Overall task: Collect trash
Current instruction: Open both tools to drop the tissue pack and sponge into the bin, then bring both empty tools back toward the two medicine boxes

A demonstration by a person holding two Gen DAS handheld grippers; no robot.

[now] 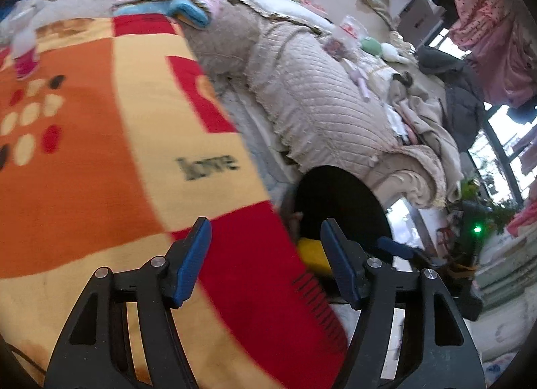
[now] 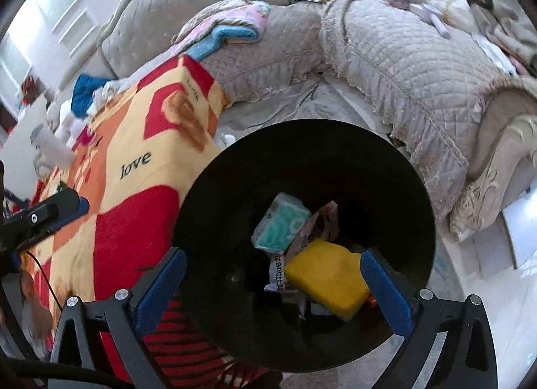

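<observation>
A black round bin (image 2: pixel 218 221) stands on the floor beside a blanket-covered surface. Inside it lie a yellow sponge (image 2: pixel 327 276), a teal tissue pack (image 2: pixel 280 226) and a crumpled wrapper (image 2: pixel 322 221). My right gripper (image 2: pixel 273 285) is open and empty, held above the bin's mouth. My left gripper (image 1: pixel 265 254) is open and empty over the edge of the orange, yellow and red blanket (image 1: pixel 100 154). The bin (image 1: pixel 339 201) and the sponge (image 1: pixel 313 253) show beyond it. A white and pink bottle (image 1: pixel 23 53) lies at the blanket's far left. The left gripper's finger (image 2: pixel 43 217) shows in the right wrist view.
A beige quilted sofa (image 2: pixel 402 63) curves behind the bin, strewn with small items and packets (image 1: pixel 345 36). A folded pink and blue towel (image 1: pixel 174 2) lies at the blanket's far end. Clothes (image 1: pixel 486 36) hang at the right by windows. Pale floor (image 2: pixel 302 103) lies between sofa and bin.
</observation>
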